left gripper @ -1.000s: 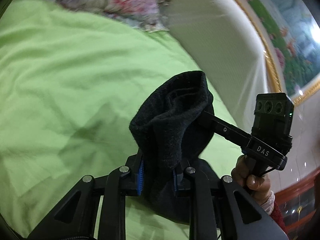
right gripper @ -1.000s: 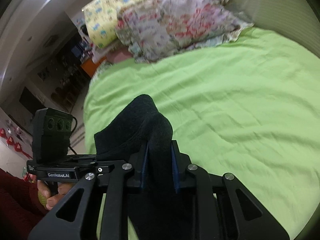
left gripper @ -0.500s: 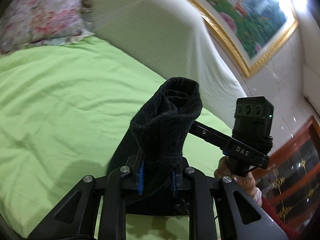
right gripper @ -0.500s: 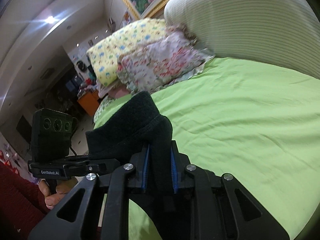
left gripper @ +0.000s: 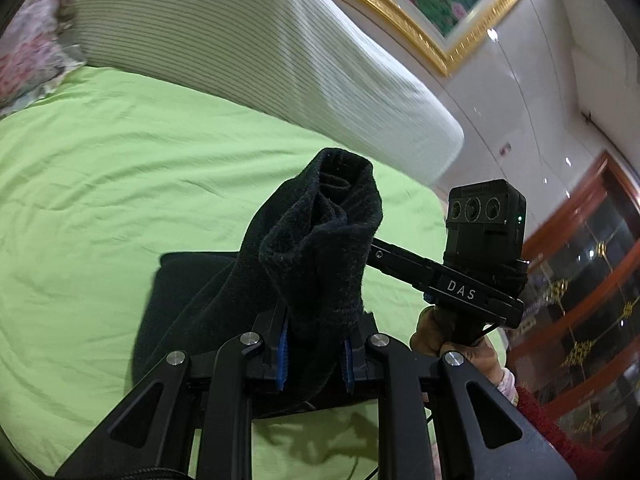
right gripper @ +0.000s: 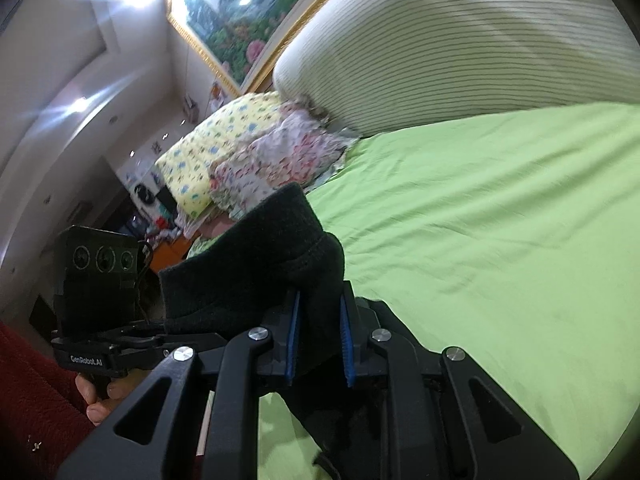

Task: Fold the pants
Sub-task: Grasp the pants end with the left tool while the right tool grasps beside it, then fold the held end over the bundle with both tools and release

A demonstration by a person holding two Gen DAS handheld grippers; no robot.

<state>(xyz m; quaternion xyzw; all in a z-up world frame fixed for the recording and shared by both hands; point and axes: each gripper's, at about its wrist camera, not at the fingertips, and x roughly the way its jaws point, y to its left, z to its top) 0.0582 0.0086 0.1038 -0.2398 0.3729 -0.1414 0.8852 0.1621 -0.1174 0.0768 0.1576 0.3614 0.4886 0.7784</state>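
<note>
The black fleece pants [left gripper: 320, 248] bunch up between the blue pads of my left gripper [left gripper: 314, 354], which is shut on them. More black cloth hangs down to the green bed sheet [left gripper: 120, 184] on the left. My right gripper [right gripper: 318, 340] is shut on another part of the same pants [right gripper: 260, 264], held above the sheet [right gripper: 500, 220]. Each wrist view shows the other gripper close alongside: the right one in the left view [left gripper: 480, 260], the left one in the right view [right gripper: 100, 280]. The fingertips are hidden by cloth.
A large white striped bolster [left gripper: 260, 52] lies along the head of the bed, also in the right view [right gripper: 460, 40]. Floral and yellow pillows [right gripper: 260, 152] lie beside it. A gold-framed painting [right gripper: 248, 8] hangs on the wall. Wooden cabinet [left gripper: 592, 280] stands at right.
Both grippers have risen and tilted upward with the pants. The views now show more of the bolster, wall and painting and less of the sheet. Both grips are unchanged.
</note>
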